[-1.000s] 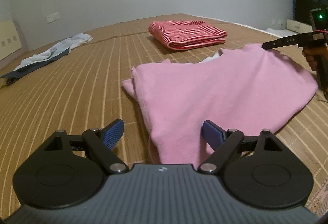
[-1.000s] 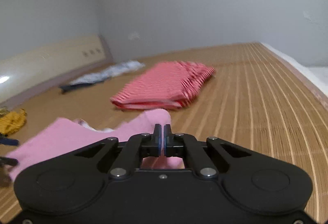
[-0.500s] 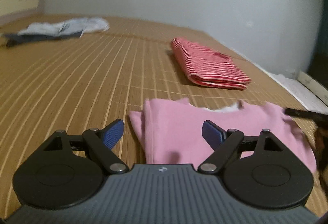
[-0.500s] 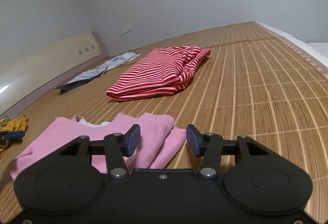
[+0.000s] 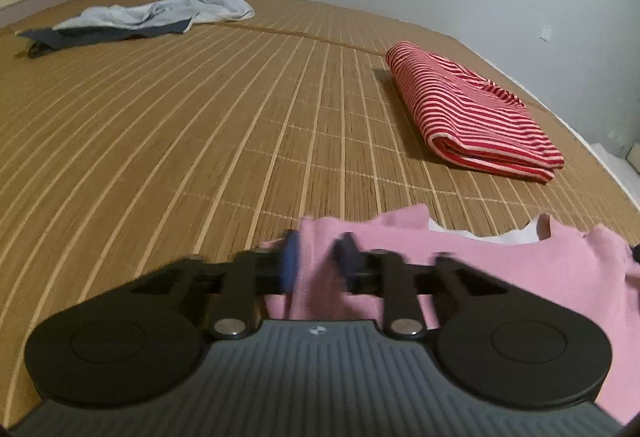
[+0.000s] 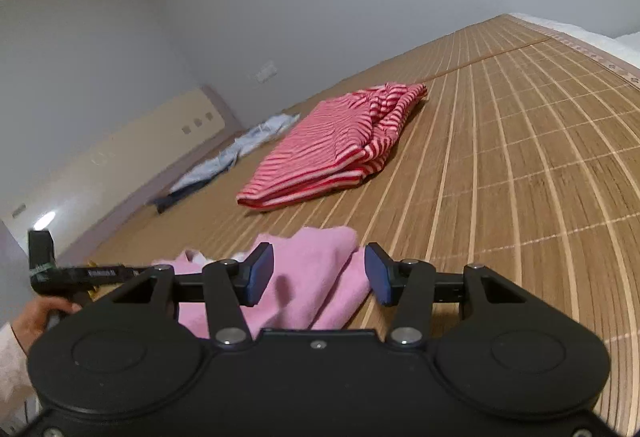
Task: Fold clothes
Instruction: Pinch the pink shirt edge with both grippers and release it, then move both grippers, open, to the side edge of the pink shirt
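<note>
Far left, well apart from the work: pale blue garment (image 5: pixel 160 11) lying loose over dark garment (image 5: pixel 100 35) on the bamboo mat (image 5: pixel 200 137). Not part of this step.

Left gripper (image 5: pixel 318 257): fingers (image 5: pixel 290 265) drawn close together, a narrow strip of the pink garment (image 5: pixel 520 277) between them. Blurred; cannot tell whether gripping the cloth or merely near it.

Pink garment: flat on the near mat, partly folded, white inner layer showing at its far edge.

Further right: red striped garment (image 5: pixel 472 117), folded and set aside, well clear of the pink one.

Right gripper (image 6: pixel 318 271): fingers (image 6: pixel 260 273) released and wide apart, straddling the pink garment's right corner, nothing held.

Judged step: taking both near corners for the next fold.

Recommended:
- Catch every layer at each corner, not the top one alone.
- Confirm the left pinch before lifting.
- Clamp the right side low, at the mat.
- Lift both corners level and together.
- Lay edge to edge, keeping clear of the striped garment.
</note>
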Tool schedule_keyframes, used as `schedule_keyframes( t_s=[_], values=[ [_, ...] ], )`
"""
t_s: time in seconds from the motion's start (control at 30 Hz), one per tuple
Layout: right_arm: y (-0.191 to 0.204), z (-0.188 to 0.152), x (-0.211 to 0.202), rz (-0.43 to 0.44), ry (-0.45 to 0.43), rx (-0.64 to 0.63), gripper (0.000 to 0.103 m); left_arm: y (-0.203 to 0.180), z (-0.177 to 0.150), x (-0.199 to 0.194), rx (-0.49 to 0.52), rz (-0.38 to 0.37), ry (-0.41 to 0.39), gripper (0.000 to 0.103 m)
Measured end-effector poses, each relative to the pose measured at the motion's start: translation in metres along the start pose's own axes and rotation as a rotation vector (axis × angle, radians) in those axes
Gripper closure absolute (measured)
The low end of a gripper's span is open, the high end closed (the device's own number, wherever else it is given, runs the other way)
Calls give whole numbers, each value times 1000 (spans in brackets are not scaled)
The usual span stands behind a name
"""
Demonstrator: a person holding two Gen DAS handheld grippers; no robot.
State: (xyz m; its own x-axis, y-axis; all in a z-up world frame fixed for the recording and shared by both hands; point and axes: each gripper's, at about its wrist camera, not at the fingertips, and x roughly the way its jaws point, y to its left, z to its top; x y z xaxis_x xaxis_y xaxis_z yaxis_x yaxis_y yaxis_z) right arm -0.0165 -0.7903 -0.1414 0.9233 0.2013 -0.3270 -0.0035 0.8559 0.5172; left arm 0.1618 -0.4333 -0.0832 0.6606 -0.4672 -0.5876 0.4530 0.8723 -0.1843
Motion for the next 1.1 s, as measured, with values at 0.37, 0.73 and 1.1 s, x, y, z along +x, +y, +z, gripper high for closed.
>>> schedule_keyframes(
  t_s=[0.37,0.73,1.1],
  values=[
    [18,-1,-6,-96,-56,-104,100,18,4,-13,-36,-7,-65,94],
    [4,-1,-18,-107,-100,-57,79,24,-1,-54,12,-27,-154,23],
    [48,-14,13,188,132,-228,61,-60,-62,-65,487,39,9,21]
  ],
)
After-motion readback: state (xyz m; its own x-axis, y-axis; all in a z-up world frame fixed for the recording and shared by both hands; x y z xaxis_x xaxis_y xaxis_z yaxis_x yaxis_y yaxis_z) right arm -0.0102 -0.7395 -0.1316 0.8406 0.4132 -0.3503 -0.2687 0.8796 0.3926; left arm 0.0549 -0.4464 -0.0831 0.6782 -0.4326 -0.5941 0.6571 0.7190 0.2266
